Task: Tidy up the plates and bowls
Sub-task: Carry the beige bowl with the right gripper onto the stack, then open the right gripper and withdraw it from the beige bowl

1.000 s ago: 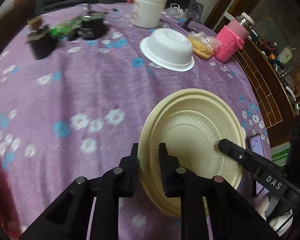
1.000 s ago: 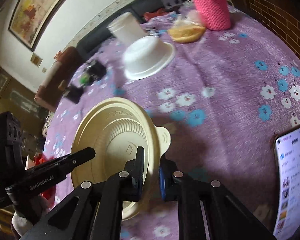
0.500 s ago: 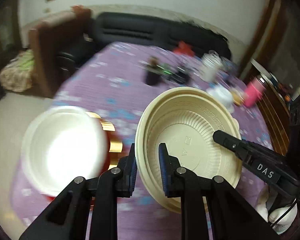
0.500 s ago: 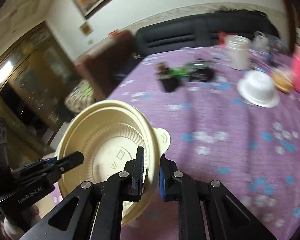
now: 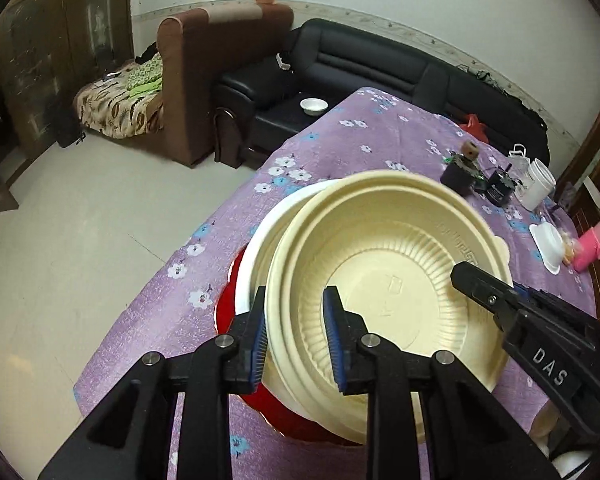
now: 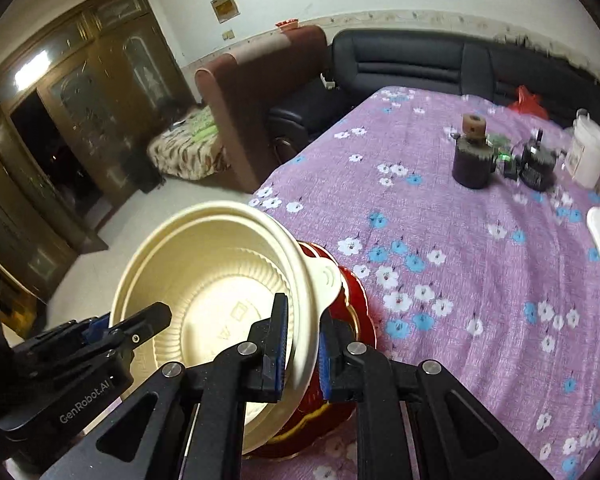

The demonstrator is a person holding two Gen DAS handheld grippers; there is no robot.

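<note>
A cream bowl (image 5: 380, 280) with a ribbed floor sits tilted in a white bowl (image 5: 256, 248), which rests on a red dish with gold trim (image 6: 352, 300) near the table's left edge. My left gripper (image 5: 296, 344) straddles the cream bowl's near rim. Its jaws are opening, and the pads stand slightly off the rim. My right gripper (image 6: 302, 348) is shut on the cream bowl (image 6: 220, 280) at the opposite rim, beside its small handle tab. One finger (image 5: 484, 288) of the right gripper shows in the left wrist view. Another white bowl (image 5: 548, 244) lies upside down far right.
The purple flowered tablecloth (image 6: 460, 280) covers the table, and the stack sits close to its edge above the floor. Dark jars (image 6: 472, 164), a white tub (image 6: 588, 156) and a pink-sleeved bottle (image 5: 588, 248) stand at the far side. A black sofa holding a small white bowl (image 5: 314, 106) lies beyond.
Both grippers carried the cream bowl from mid-table to the table's edge, and it now sits in the white bowl on the red dish. The left jaws have widened a little.
</note>
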